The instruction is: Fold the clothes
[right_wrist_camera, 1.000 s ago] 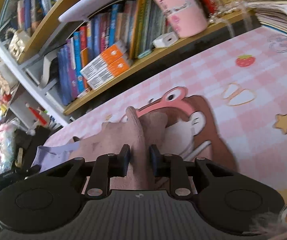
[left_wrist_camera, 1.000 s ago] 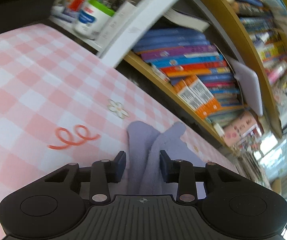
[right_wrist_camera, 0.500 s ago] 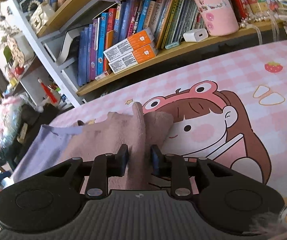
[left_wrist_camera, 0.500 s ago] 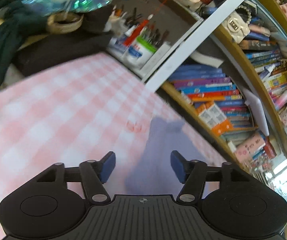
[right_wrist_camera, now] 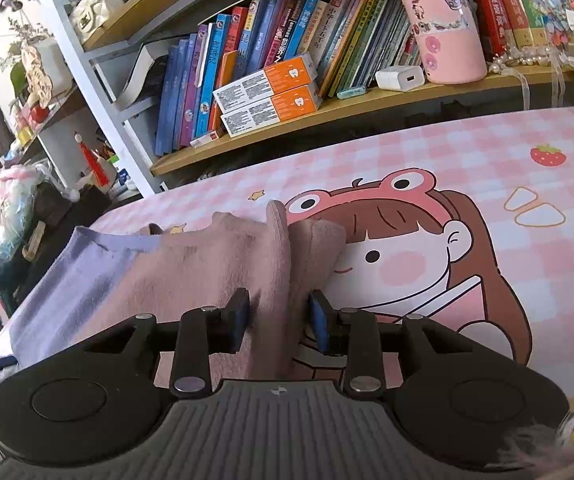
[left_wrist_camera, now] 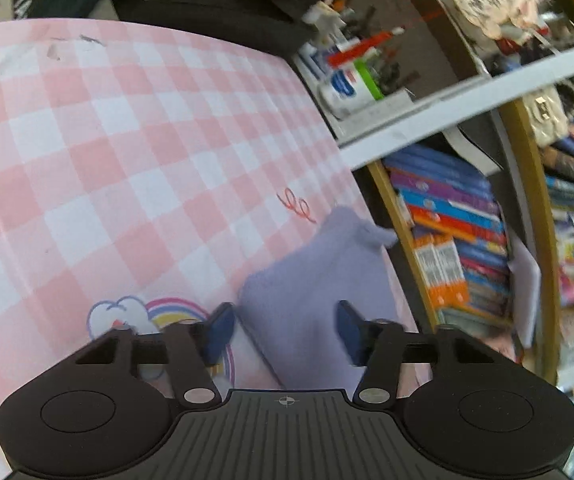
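The garment (right_wrist_camera: 191,268), pink with a lilac part (left_wrist_camera: 319,280), is lying on the pink checked cloth (left_wrist_camera: 107,152) near the bookshelf (right_wrist_camera: 327,104). The right gripper (right_wrist_camera: 279,316) is clamping a raised fold of the pink fabric, its fingers pressing in on both sides of the ridge. The left gripper (left_wrist_camera: 285,330) is hovering over the lilac end with its fingers standing wide apart, holding nothing. Beside the pink fold a cartoon girl (right_wrist_camera: 415,256) is showing on the cloth
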Demonstrator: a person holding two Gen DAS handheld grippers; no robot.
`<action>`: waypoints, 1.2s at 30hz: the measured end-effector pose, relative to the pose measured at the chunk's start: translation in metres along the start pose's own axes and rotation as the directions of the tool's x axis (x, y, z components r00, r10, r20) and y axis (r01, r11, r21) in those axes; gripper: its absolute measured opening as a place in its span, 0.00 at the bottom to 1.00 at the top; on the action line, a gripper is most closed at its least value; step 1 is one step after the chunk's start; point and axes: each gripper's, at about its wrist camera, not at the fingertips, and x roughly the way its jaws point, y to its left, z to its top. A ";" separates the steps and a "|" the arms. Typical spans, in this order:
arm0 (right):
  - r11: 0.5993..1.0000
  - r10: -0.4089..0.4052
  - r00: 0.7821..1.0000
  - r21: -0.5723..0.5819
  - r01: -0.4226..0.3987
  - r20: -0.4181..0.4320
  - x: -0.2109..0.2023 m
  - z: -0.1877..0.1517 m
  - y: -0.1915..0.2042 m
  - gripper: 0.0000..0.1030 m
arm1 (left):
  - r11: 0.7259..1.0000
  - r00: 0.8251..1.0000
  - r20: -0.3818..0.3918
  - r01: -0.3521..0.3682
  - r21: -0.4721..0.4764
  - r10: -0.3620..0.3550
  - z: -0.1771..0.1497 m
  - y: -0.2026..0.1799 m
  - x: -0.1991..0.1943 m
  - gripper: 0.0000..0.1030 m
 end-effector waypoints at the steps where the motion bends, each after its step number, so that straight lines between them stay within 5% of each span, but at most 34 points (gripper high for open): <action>1: 1.000 0.000 1.000 -0.005 0.000 -0.001 0.000 0.000 0.000 0.31 | 1.000 1.000 0.012 -0.006 -0.014 0.006 0.000 0.000 0.002 0.38; 4: 1.000 -0.001 1.000 -0.014 0.001 -0.004 -0.001 0.000 0.001 0.32 | 0.998 0.999 0.046 -0.020 -0.056 0.023 -0.002 0.001 0.008 0.26; 6: 1.000 0.001 1.000 -0.012 -0.001 -0.004 -0.002 0.000 0.001 0.32 | 0.998 0.996 0.081 0.038 -0.050 -0.034 -0.005 -0.007 0.001 0.25; 11: 1.000 0.004 1.000 -0.007 -0.004 -0.005 -0.002 0.000 0.000 0.32 | 0.977 0.983 0.085 0.149 0.155 -0.163 -0.014 -0.048 -0.008 0.26; 14: 1.000 0.005 1.000 -0.006 -0.005 -0.005 -0.002 0.000 0.000 0.32 | 0.988 0.994 0.077 0.061 0.143 -0.073 -0.012 -0.041 0.002 0.28; 17: 1.000 0.005 1.000 -0.005 -0.005 -0.006 -0.002 0.000 0.000 0.32 | 0.997 0.996 0.056 0.062 0.045 -0.064 -0.010 -0.021 0.008 0.29; 22: 1.000 0.006 1.000 -0.004 -0.006 -0.006 -0.002 0.000 0.000 0.32 | 0.999 0.999 0.039 0.024 0.029 -0.026 -0.013 -0.014 0.022 0.34; 30: 0.999 0.004 1.000 -0.032 -0.004 -0.011 -0.002 0.000 0.005 0.32 | 0.999 0.996 0.076 0.034 0.043 -0.038 -0.012 -0.016 0.033 0.36; 36: 0.999 0.001 1.000 -0.054 -0.002 -0.014 -0.001 -0.001 0.009 0.33 | 0.993 0.994 0.096 0.033 0.113 -0.044 -0.010 -0.012 0.027 0.25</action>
